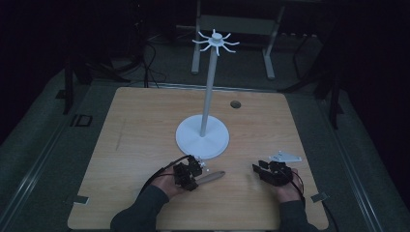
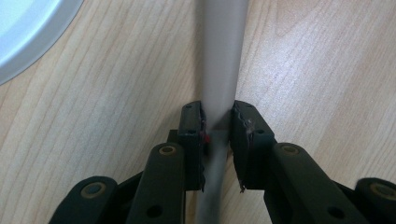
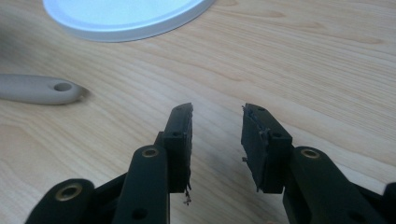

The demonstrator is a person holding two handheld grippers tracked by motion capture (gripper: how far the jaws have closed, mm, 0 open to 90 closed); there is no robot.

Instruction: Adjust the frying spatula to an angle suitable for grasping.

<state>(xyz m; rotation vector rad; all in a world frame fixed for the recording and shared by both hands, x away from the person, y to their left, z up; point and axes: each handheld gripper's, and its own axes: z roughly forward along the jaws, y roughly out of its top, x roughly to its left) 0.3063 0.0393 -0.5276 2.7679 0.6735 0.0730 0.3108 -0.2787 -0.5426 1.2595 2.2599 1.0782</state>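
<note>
A light wooden table [image 1: 145,145] with pale grain and rounded corners stands in a dim room, on grey floor crossed by dark cables; a small round dark hole [image 1: 235,104] is set in the tabletop beyond the stand. The landmark is a tall white stand [image 1: 209,96], a slim pole rising from a smooth round flat base [image 1: 202,137] and topped by a hub with short curved spokes [image 1: 215,41]. Behind the stand, off the table, the pale legs of a metal frame [image 1: 269,53] are visible.

Just in front of the stand's base, slightly to its left, the left gripper [image 2: 218,122] is clenched on a smooth beige-grey handle [image 2: 221,56] that lies flat on the wood, its jaws pressing both sides of it. The handle's rounded end, pierced by a small hole [image 3: 62,87], points away from the left gripper toward the right gripper [image 3: 217,121].

The right gripper rests in front of the stand and to its right, well apart from the handle, its black jaws spread with bare wood between them. A grey three-cornered plate [image 1: 285,157] sits on top of it.

No writing can be read.
</note>
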